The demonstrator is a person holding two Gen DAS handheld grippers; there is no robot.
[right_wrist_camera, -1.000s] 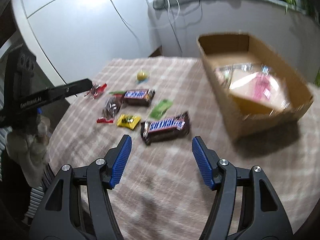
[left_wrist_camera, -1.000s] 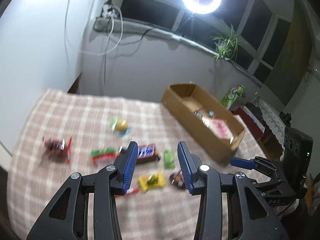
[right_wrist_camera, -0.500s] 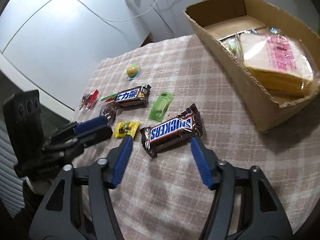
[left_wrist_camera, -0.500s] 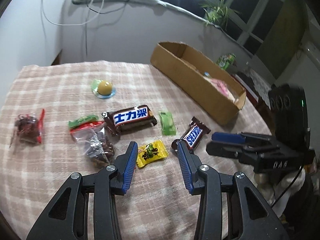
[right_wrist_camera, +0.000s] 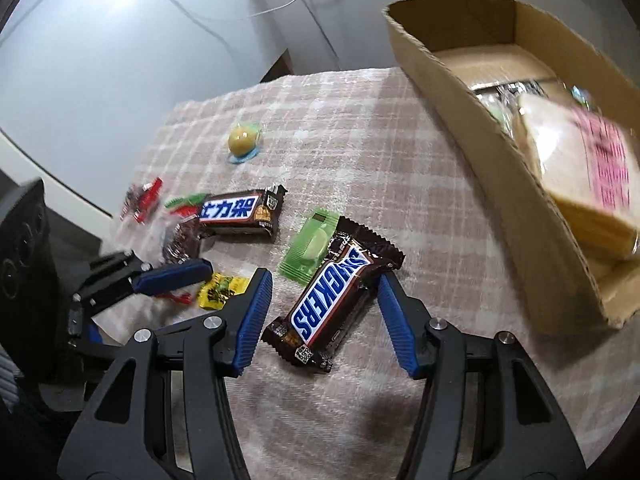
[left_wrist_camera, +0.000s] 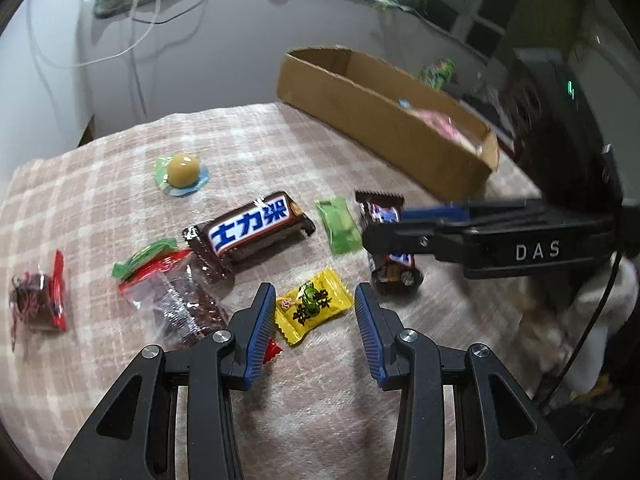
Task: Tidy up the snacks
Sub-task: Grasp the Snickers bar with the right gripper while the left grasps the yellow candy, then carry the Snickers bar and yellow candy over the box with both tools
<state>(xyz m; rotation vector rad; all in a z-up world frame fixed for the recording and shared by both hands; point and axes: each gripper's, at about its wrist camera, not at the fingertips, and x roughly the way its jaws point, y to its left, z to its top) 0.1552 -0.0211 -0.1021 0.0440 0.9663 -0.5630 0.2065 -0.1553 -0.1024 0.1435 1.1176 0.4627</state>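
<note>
A yellow wrapped candy [left_wrist_camera: 308, 312] lies on the checked cloth between the fingers of my left gripper [left_wrist_camera: 314, 292]. Those jaws stand open and do not press on it. A Snickers bar [right_wrist_camera: 328, 300] lies slantwise between the fingers of my right gripper [right_wrist_camera: 325, 280]. Its jaws are closing around the bar, and the left pad is still clear of the wrapper. In the left wrist view the right gripper [left_wrist_camera: 384, 228] reaches in from the right over the same bar [left_wrist_camera: 394, 264]. The open cardboard box [right_wrist_camera: 480, 120] holds a packet of bread [right_wrist_camera: 580, 168].
Also on the cloth are a large brown chocolate bar [left_wrist_camera: 252, 228], a green sachet [left_wrist_camera: 338, 224], a round yellow jelly [left_wrist_camera: 182, 170], a clear bag of dark snacks [left_wrist_camera: 180, 300] and a small red packet [left_wrist_camera: 38, 300]. The box [left_wrist_camera: 384, 120] stands at the far right.
Both grippers have come down close to the table. The yellow candy now lies between the left fingers. The right jaws have narrowed around the Snickers bar.
</note>
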